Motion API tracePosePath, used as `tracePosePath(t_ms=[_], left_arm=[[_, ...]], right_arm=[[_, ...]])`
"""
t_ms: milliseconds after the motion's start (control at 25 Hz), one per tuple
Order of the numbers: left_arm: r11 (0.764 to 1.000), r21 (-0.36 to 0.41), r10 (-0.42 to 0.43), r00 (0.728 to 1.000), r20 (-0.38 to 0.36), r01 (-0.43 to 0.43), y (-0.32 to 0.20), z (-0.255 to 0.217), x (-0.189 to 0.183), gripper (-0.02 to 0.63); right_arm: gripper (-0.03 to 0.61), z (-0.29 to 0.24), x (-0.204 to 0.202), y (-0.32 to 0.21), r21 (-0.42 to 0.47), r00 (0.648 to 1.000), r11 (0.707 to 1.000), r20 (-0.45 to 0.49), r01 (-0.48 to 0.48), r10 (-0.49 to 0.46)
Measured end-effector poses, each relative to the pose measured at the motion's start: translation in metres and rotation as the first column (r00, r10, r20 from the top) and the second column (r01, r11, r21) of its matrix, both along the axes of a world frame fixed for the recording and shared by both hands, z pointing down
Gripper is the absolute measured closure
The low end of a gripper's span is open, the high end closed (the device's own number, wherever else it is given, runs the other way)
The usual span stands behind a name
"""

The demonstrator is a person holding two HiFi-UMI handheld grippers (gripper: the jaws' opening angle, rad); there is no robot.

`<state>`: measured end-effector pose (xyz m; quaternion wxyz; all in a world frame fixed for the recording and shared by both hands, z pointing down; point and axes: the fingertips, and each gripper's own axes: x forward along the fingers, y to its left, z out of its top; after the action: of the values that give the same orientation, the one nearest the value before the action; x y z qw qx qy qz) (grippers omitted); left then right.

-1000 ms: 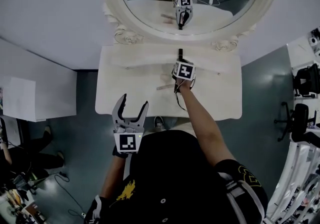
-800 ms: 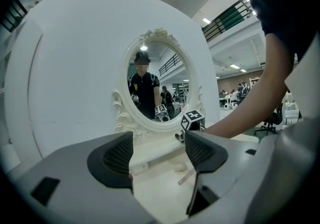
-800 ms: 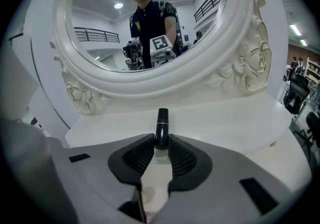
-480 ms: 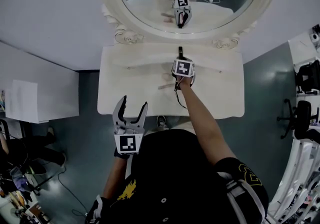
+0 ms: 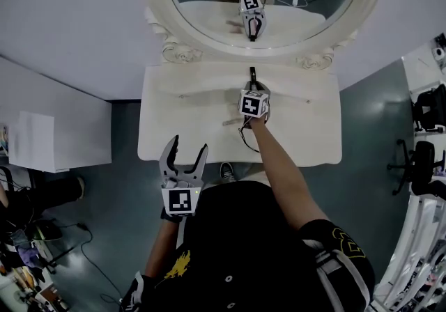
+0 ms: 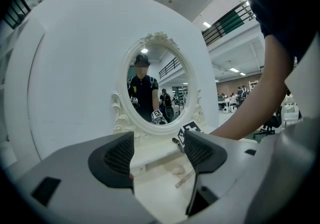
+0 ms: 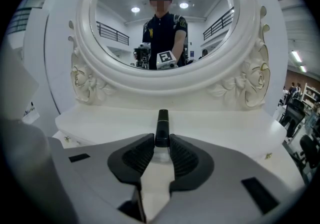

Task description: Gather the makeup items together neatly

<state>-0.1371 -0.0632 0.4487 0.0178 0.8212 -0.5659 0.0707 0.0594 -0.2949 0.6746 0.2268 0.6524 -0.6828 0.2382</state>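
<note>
Underneath, dark floor (image 5: pixel 125 185) surrounds the white vanity (image 5: pixel 181 129).

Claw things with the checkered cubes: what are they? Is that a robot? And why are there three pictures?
There is no robot here. A person holds a claw-like gripper in each hand, and the cubes are part of the grippers. One picture comes from a camera on the person's head, looking down. The other two come from small cameras riding on each gripper.

The left gripper is wide open and empty, near the front edge of the white dressing table. The right gripper pinches a small black makeup tube and points toward the oval mirror.

A thin pale stick and a small pale item also lie on the tabletop. I can't tell what the small item is. The person in the mirror is only a reflection.
</note>
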Motion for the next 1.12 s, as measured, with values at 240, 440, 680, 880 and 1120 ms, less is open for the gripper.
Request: tracePosePath(t_ms=[240,440,680,880,1120], left_arm=[[1.000,-0.007,0.014,1.000,0.017,-0.014,0.007,0.000,-0.001,0.293],[1.000,-0.010,0.016,0.999,0.033,-0.016,0.015,-0.001,-0.004,0.293],[1.000,0.017,-0.001,1.000,0.001,0.001,0.021,-0.008,-0.008,0.293],[0.999,0.017,-0.032,0.999,-0.035,0.032,0.031,-0.002,-0.019,0.293],[1.000,0.005,-0.031,0.999,-0.034,0.031,0.035,0.004,-0.018,0.293]], right_arm=[[0.463,0.001,0.000,0.003,0.020,1.000,1.000,-0.009,0.009,-0.009],[0.446,0.000,0.001,0.008,0.011,1.000,1.000,-0.005,0.007,-0.007],[0.388,0.001,0.009,0.015,0.021,1.000,1.000,-0.013,0.008,-0.008],[0.308,0.009,-0.012,0.040,0.000,0.980,0.980,-0.016,0.200,-0.200],[0.361,0.041,-0.051,0.083,-0.059,0.929,0.930,-0.047,0.364,-0.367]])
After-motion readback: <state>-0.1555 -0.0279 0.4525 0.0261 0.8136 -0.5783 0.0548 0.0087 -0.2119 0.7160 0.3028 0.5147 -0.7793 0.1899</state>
